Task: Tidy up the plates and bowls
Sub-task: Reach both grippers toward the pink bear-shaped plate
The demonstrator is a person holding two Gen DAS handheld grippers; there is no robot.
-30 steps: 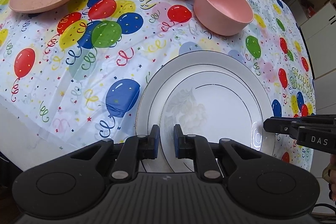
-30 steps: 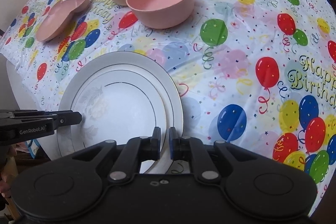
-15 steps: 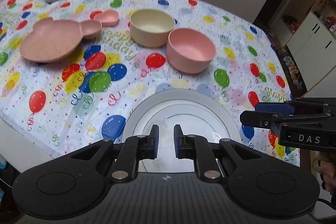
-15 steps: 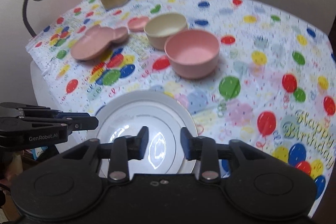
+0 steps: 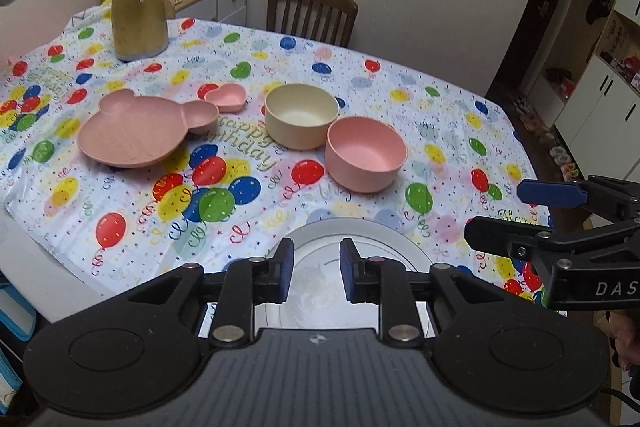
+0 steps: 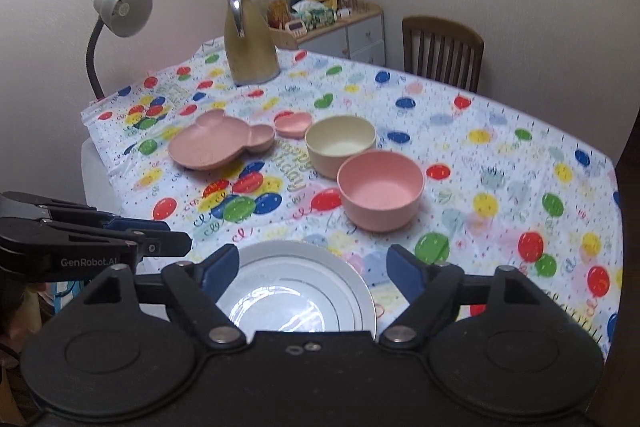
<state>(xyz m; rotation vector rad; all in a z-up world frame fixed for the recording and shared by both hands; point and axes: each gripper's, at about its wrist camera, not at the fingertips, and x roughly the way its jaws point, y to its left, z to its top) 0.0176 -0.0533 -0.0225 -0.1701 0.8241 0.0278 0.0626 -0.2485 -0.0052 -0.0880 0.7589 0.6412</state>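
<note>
Stacked white gold-rimmed china plates (image 6: pixel 352 291) sit at near edge of tabletop (image 6: pixel 500 147), smaller nested on larger, so the plate group looks done. Left hand-held gripper (image 5: pixel 314 275) jaws opening, narrow gap, nothing between. Right hand-held gripper (image 6: pixel 314 273) jaws opening wide, empty, above the plates. Pink round plastic bowl (image 6: pixel 380 189) touches cream round plastic bowl (image 6: pixel 340 145); likely nested next.

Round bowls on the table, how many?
2. The cream bowl sits mid-table, right of the small heart dish. The pink bowl stands just in front of it, toward the white plates; whether they touch is unclear. None appear hidden.
</note>
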